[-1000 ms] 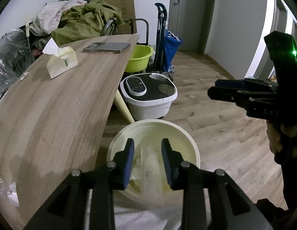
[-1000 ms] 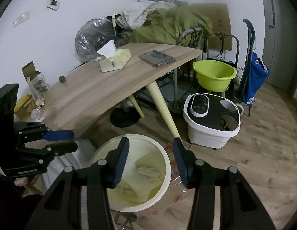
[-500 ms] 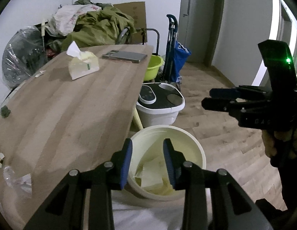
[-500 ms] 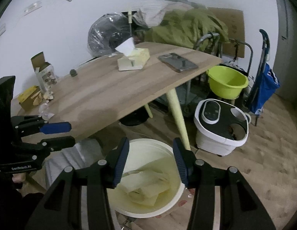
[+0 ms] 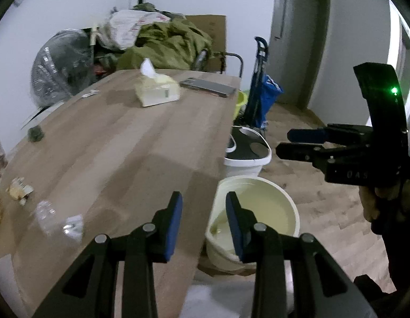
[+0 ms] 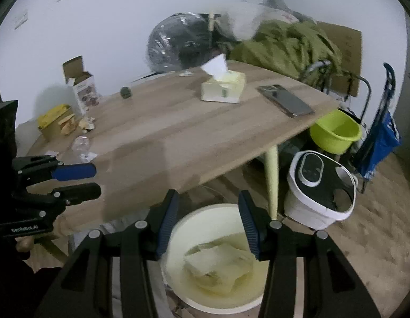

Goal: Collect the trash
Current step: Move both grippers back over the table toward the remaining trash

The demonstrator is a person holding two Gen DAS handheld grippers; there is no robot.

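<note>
A cream trash bucket (image 6: 178, 225) stands on the floor beside the wooden table (image 5: 130, 143); crumpled paper (image 6: 220, 262) lies inside it. The bucket also shows in the left wrist view (image 5: 281, 212). My left gripper (image 5: 203, 224) is open and empty over the table's near edge. My right gripper (image 6: 207, 222) is open and empty above the bucket. Clear plastic wrappers (image 5: 59, 217) and yellowish scraps (image 5: 18, 190) lie on the table's left end; they also show in the right wrist view (image 6: 81, 143).
A tissue box (image 6: 223, 88), a phone (image 6: 285, 100) and a small dark object (image 6: 125, 92) sit on the table. A yellow box (image 6: 55, 122) and an open carton (image 6: 81, 90) stand at its left end. A foot bath (image 6: 320, 188), green basin (image 6: 336, 132) and blue trolley (image 6: 378, 135) stand on the floor.
Both grippers have risen and swung left from above the bucket toward the table. The table's left end with the wrappers has come into view. Both stay open.
</note>
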